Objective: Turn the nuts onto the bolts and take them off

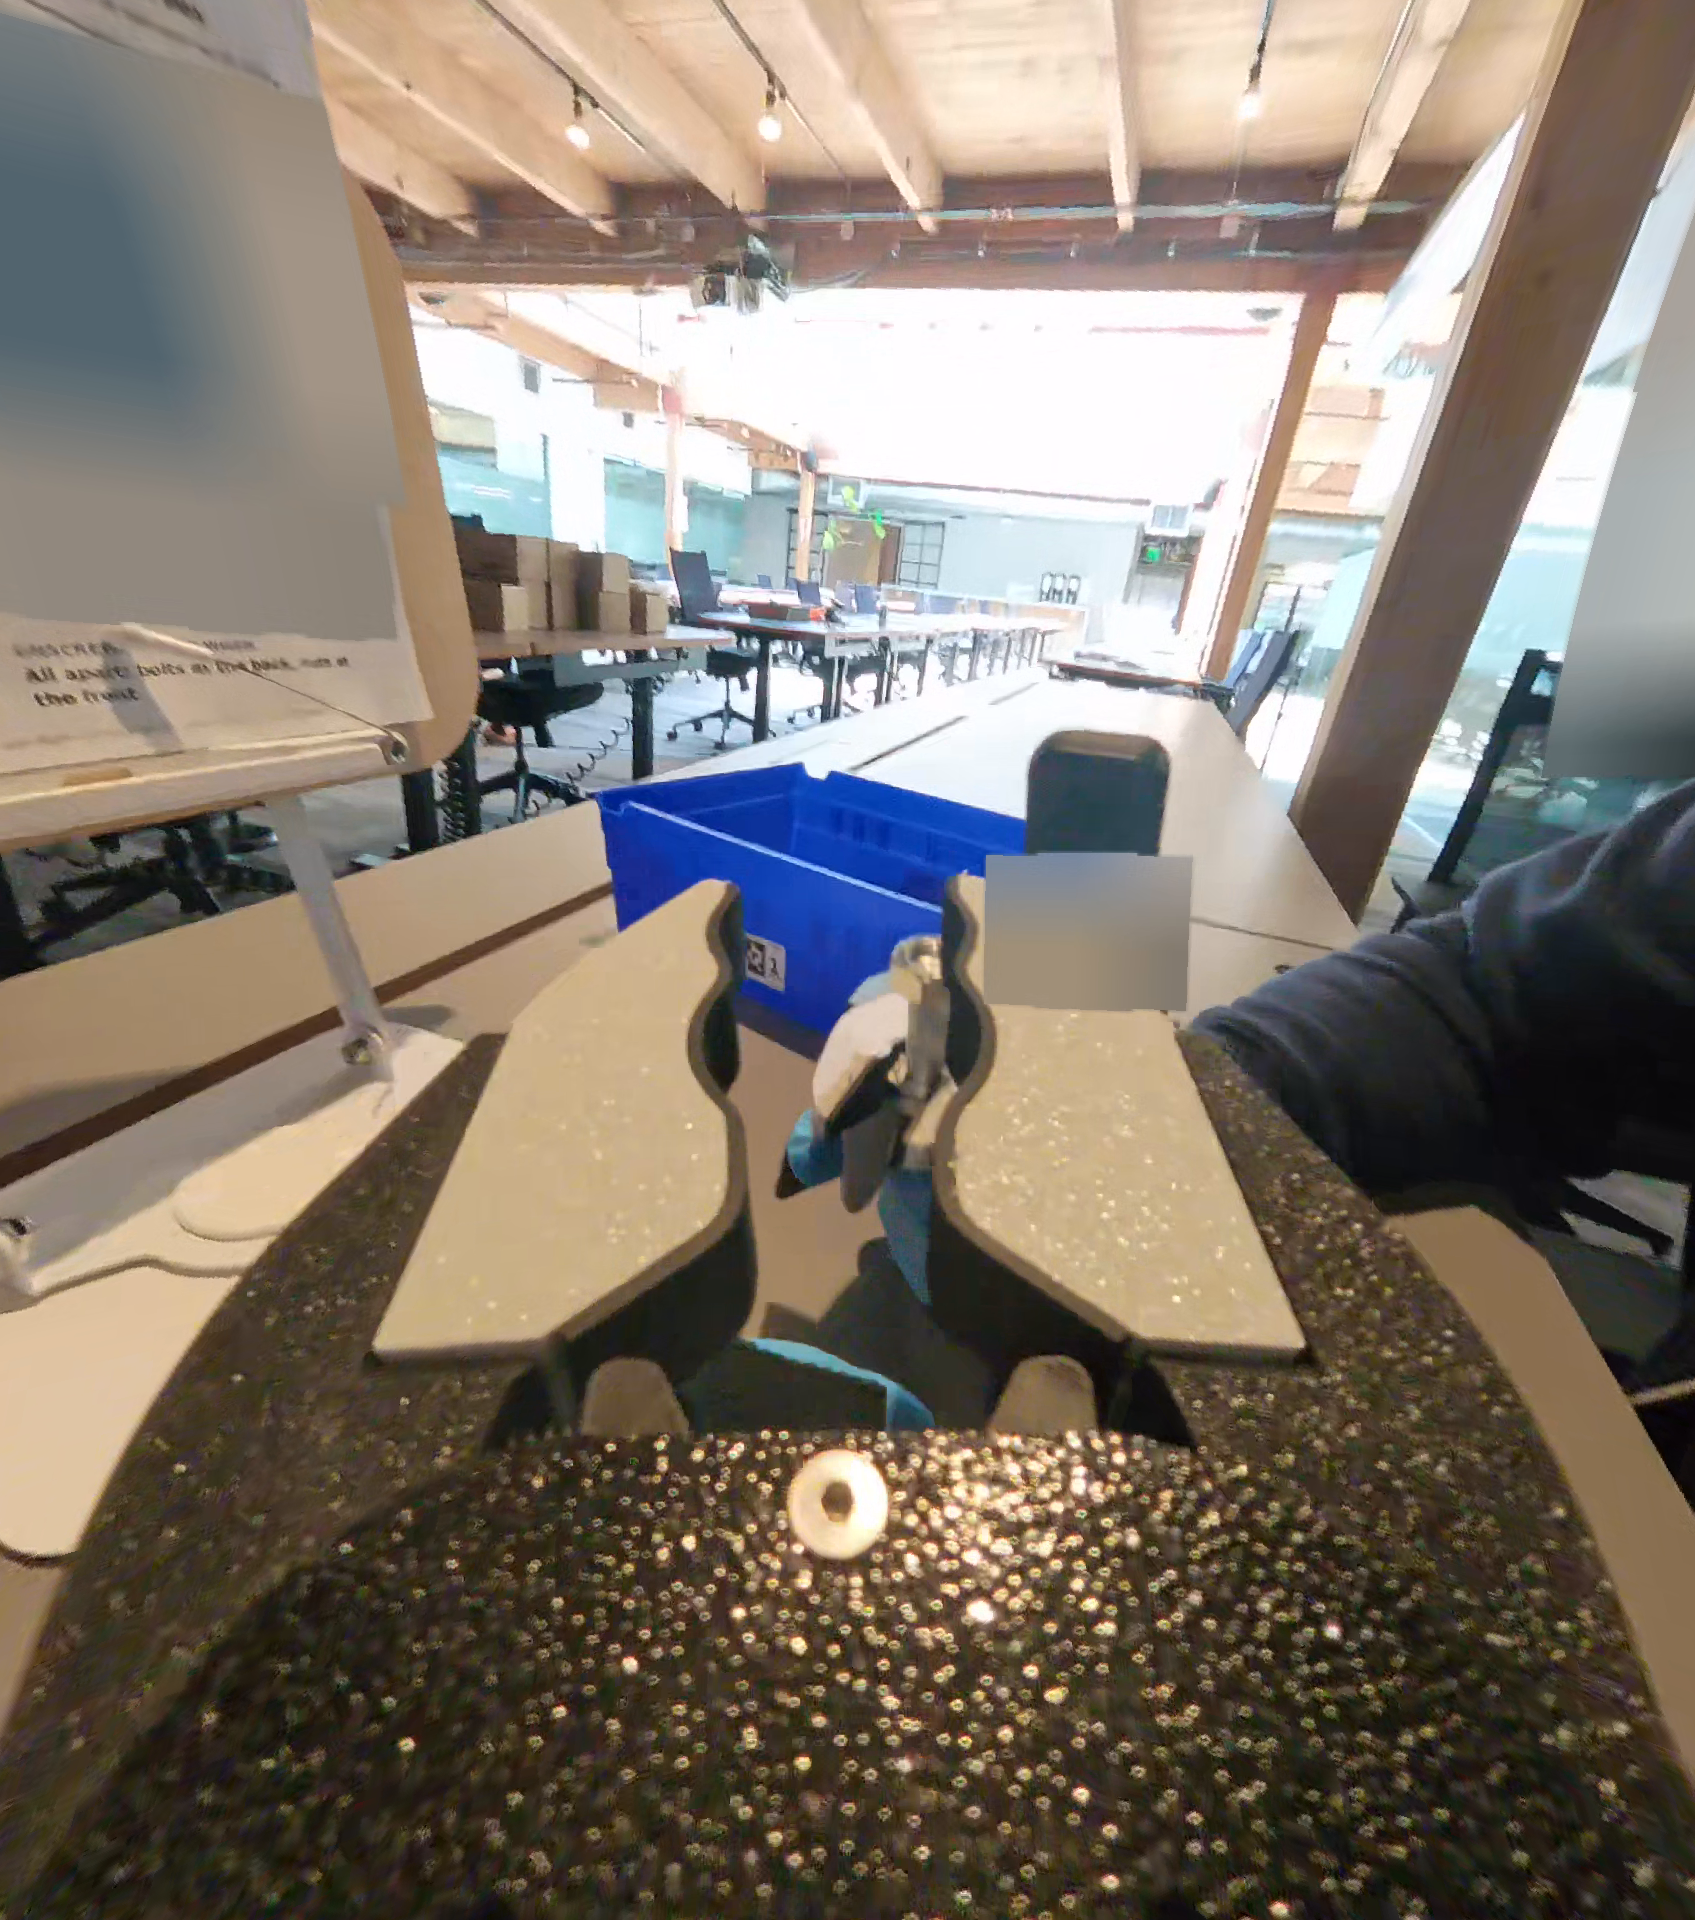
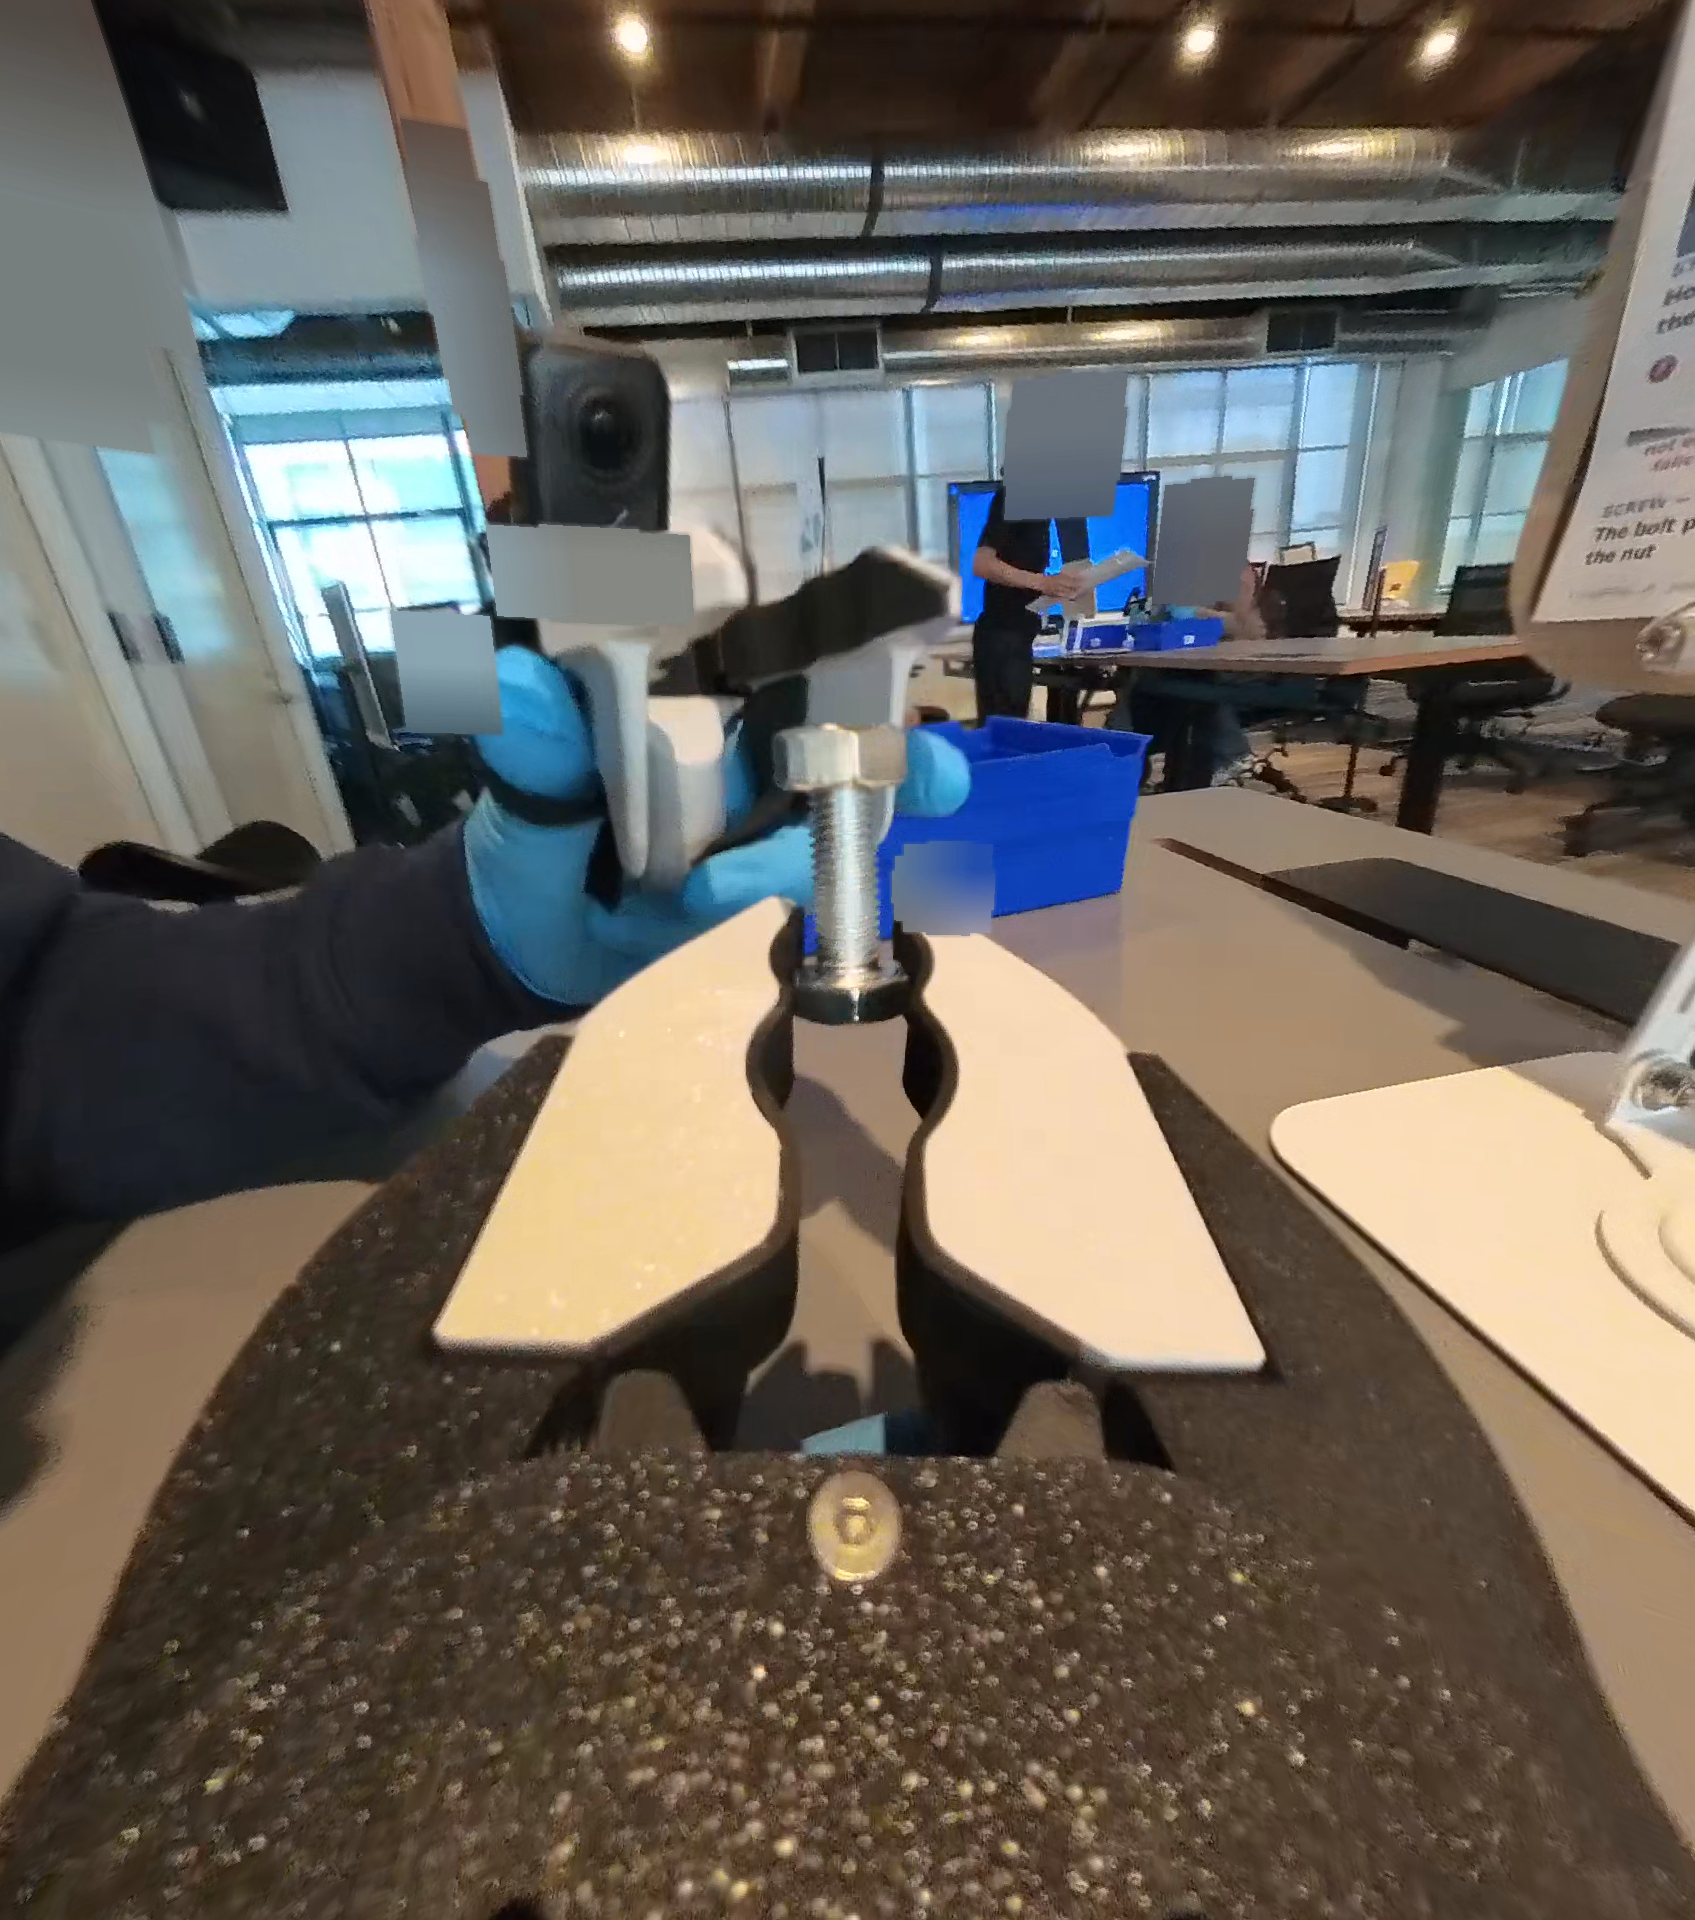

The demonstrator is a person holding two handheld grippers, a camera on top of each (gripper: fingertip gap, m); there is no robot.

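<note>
right hand-held gripper (image 2: 848, 971) clamps nut (image 2: 848, 1000) on bolt (image 2: 841, 831); blue bin (image 2: 1040, 821) behind.

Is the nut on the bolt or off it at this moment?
On. The nut sits on the bolt threads at the end far from the head, gripped by the right gripper.

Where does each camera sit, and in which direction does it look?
Left wrist view: on the left gripper, which is open; it looks across the table at the bolt; the person's dark sleeve shows on the right.
Right wrist view: on the right gripper, shut on the nut; it faces the gloved left hand, which holds the left gripper.
Shared: the bolt and the blue bin.
</note>
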